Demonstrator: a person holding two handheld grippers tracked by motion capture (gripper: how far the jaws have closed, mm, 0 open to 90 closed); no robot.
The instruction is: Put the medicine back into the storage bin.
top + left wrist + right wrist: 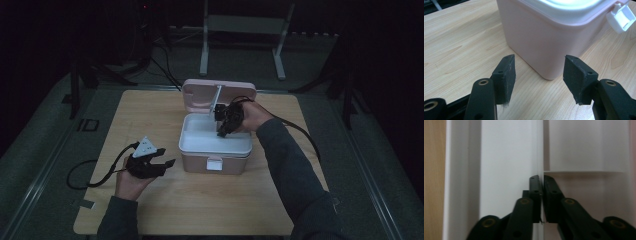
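Note:
A pink box (195, 163) stands mid-table with its lid (200, 93) swung up at the back and a white tray (197, 143) inside. My right gripper (222, 131) reaches down into the tray from the right. In the right gripper view its jaws (542, 195) stand only a narrow slit apart, in line with a thin white upright wall (537, 150) of the tray; I cannot tell whether the pads touch it. My left gripper (169, 156) rests left of the box, open and empty. In the left gripper view it (539, 75) faces the box's pink corner (536, 42).
The box's white latch (621, 18) hangs at its front (214, 163). The wooden table (200, 205) has bare room in front of the box and on both sides. Cables trail from both grippers. A white stand (240, 30) is on the floor behind.

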